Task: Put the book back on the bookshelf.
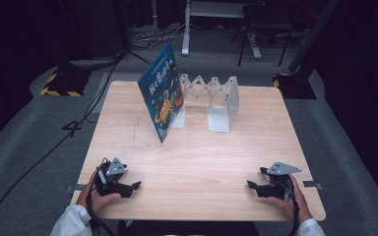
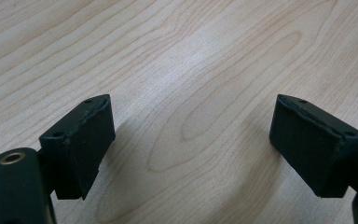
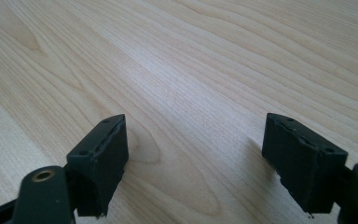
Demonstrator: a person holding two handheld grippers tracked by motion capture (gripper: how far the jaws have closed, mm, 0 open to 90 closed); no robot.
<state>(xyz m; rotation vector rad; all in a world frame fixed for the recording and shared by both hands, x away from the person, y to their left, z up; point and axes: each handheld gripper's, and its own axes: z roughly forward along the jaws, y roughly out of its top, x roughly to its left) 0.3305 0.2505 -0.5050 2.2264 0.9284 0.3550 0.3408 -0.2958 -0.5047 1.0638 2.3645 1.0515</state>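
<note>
A blue picture book (image 1: 162,91) stands upright and tilted at the back of the wooden table (image 1: 197,147), leaning against a white expandable book rack (image 1: 215,98). My left gripper (image 1: 128,187) rests near the table's front left corner, held by a hand in a white sleeve. In the left gripper view, the left gripper (image 2: 191,140) is open, with bare wood between the jaws. My right gripper (image 1: 256,188) rests near the front right corner. In the right gripper view, the right gripper (image 3: 195,156) is open too, above bare wood.
Black cables (image 1: 74,128) run over the grey floor to the left of the table. A black base with yellow stripes (image 1: 61,83) stands at the back left, another dark base (image 1: 295,81) at the back right. White frame legs (image 1: 187,29) rise beyond the table.
</note>
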